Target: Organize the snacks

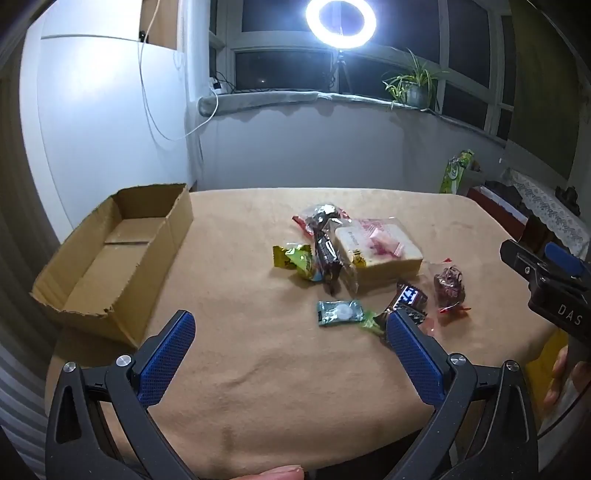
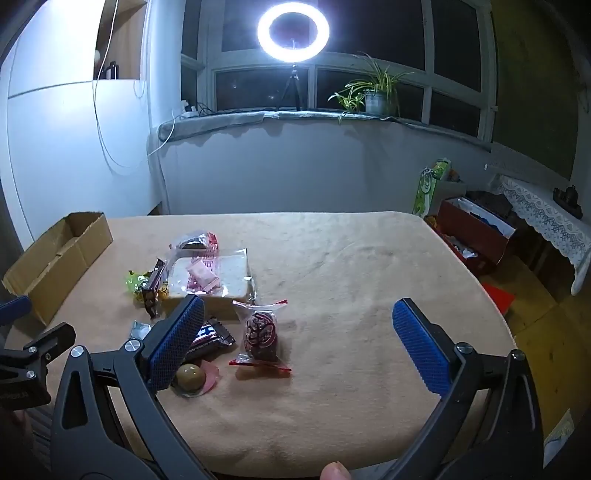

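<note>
Several wrapped snacks lie in a loose pile on the tan-covered table (image 1: pixel 258 369): a bagged bread slice (image 1: pixel 376 254), a green packet (image 1: pixel 338 313), a yellow-green packet (image 1: pixel 295 258), a dark chocolate bar (image 1: pixel 408 299) and a red-wrapped sweet (image 1: pixel 448 286). An open, empty cardboard box (image 1: pixel 122 251) stands at the table's left. My left gripper (image 1: pixel 291 325) is open and empty, hovering near the front edge. My right gripper (image 2: pixel 299 314) is open and empty, above the red-wrapped sweet (image 2: pixel 262 334) and the bread (image 2: pixel 214 278).
A ring light (image 1: pixel 340 22) on a tripod and a potted plant (image 1: pixel 415 86) stand on the window sill behind the table. Boxes and a lace-covered stand (image 2: pixel 546 218) sit on the floor to the right. A white cabinet (image 1: pixel 107 122) is at the left.
</note>
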